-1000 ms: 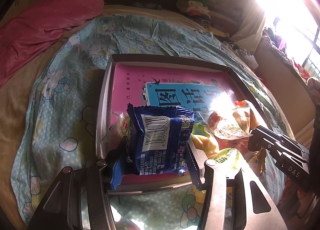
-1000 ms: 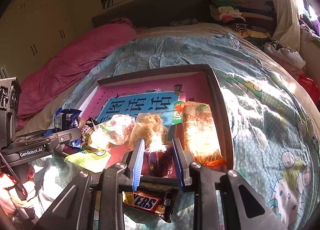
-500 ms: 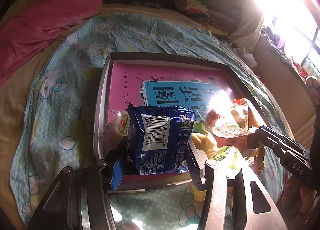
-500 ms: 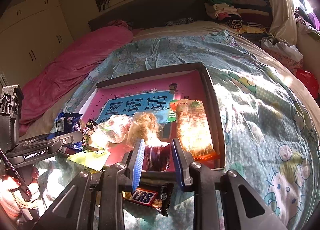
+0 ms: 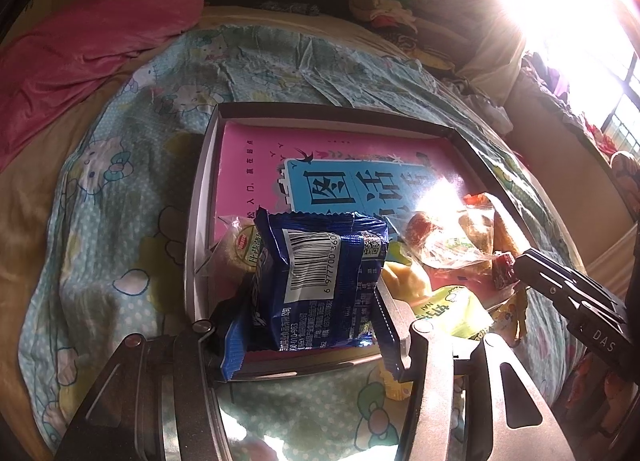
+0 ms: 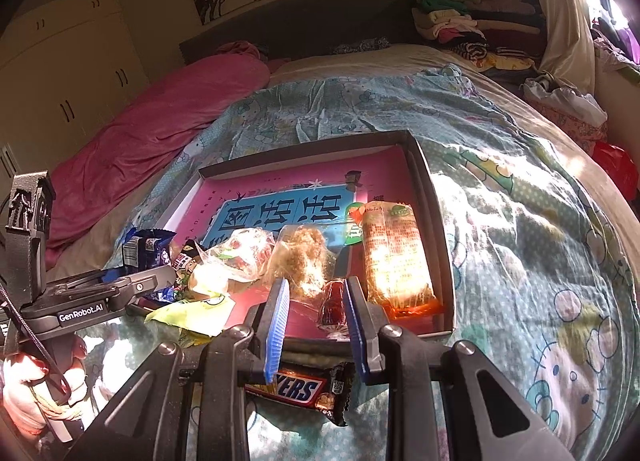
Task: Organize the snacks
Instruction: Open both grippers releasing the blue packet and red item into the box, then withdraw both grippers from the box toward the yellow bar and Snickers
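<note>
A bed [image 6: 520, 221] under a cartoon-print quilt [image 5: 120, 221] is shown in a sunlit bedroom, with a pink blanket [image 6: 152, 133] along one side and folded clothes [image 6: 460, 21] heaped by the headboard. A shallow dark tray [image 6: 434, 221] is laid on the quilt, its floor covered by a pink book [image 5: 256, 165]. The left gripper [image 5: 316, 293] is seen with its jaws part-spread and pressed on the sides of a blue packet [image 5: 320, 273], which is held upright over the tray's near left corner. The right gripper [image 6: 316, 321] is seen over the tray's near rim, its jaws drawn in as far as they go and pinched on a small dark red sweet [image 6: 332, 301]. A Snickers bar [image 6: 296, 385] is left on the quilt just outside that rim. Clear-wrapped snacks [image 6: 248, 257] are crowded along the near half of the tray, and an orange pack [image 6: 396, 257] is laid against the right wall. The far half of the book is left bare, and open quilt is seen beyond the rims.
</note>
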{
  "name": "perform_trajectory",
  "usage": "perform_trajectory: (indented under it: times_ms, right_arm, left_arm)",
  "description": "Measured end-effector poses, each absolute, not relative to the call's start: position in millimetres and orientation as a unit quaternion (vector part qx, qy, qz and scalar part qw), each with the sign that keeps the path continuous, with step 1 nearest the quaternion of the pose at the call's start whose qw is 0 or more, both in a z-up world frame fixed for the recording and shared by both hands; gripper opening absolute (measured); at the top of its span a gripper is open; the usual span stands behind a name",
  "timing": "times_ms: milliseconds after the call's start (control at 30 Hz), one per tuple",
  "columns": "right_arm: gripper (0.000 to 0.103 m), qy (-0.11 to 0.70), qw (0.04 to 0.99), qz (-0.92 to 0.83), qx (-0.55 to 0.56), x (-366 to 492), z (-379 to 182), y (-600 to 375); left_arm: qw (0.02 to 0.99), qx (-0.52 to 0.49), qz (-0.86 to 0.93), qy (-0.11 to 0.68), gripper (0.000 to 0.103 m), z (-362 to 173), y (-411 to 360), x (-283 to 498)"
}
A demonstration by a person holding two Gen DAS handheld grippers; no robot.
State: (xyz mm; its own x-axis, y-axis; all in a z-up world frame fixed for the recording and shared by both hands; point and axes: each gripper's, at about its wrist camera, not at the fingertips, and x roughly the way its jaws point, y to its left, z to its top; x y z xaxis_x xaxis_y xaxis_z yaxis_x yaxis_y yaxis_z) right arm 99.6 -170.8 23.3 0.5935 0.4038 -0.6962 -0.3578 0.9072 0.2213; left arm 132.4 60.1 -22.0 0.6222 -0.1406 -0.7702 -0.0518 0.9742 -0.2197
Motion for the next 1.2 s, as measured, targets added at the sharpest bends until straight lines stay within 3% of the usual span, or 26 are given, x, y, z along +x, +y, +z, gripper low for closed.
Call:
perform_trajectory:
  times_ms: [600, 1200]
  right_arm:
    - [0.03, 0.392, 0.898, 0.196, 0.039, 96, 29, -180]
    - [0.037, 0.389, 0.899, 0.197, 0.035, 93, 32, -176]
  left_arm:
    - [0.894, -0.106, -0.026, 0.435, 0.057, -21, 58, 127]
    - [0.9, -0.111, -0.026, 0.421, 0.07, -10, 62, 123]
